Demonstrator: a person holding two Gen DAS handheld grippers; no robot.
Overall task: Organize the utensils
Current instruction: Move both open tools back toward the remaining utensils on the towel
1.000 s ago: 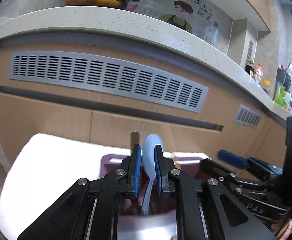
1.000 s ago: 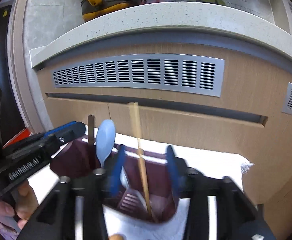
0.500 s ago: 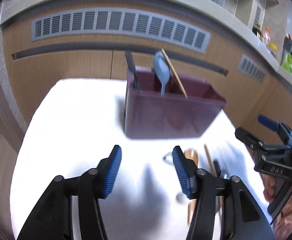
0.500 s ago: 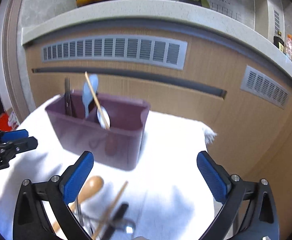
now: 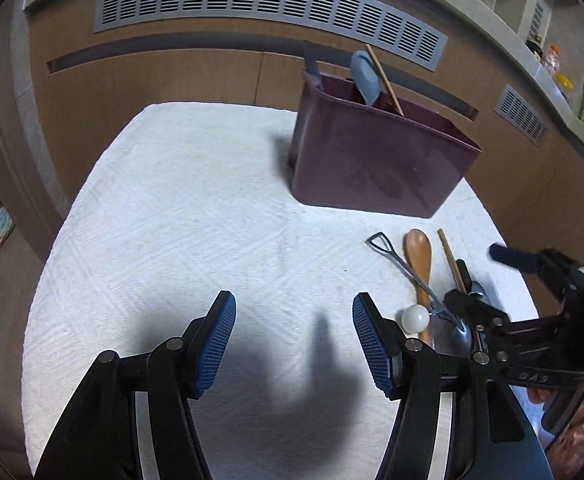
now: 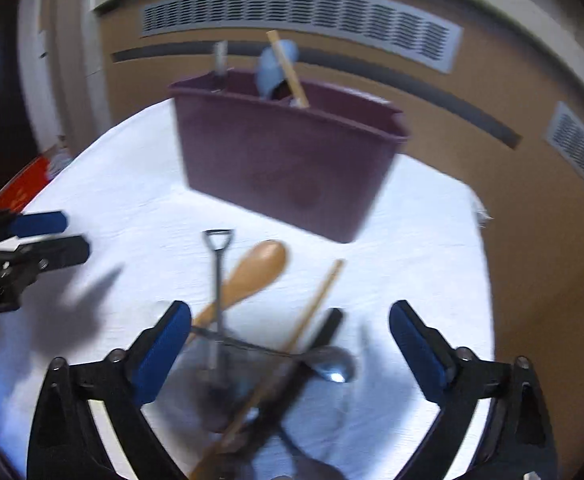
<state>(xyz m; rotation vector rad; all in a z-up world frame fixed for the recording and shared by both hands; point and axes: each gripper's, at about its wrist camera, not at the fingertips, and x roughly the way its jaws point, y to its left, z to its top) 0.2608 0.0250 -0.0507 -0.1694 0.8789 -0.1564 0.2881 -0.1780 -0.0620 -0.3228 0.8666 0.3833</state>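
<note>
Reaching down for the loose pile, the right gripper has jaws wide but just been narrowing, nothing pinched yet; the pile lies between them. Left gripper hangs over bare white cloth, jaws fairly wide, empty, just been opening. Best bet: single out one handle, say the wooden spoon, close on it clear of the crossed pieces, then lift to the maroon caddy. Loose: one wooden spoon, one shovel-handled spoon, one chopstick, one metal spoon, one black-handled piece. In the caddy: one blue spoon, one chopstick, one dark handle.
</note>
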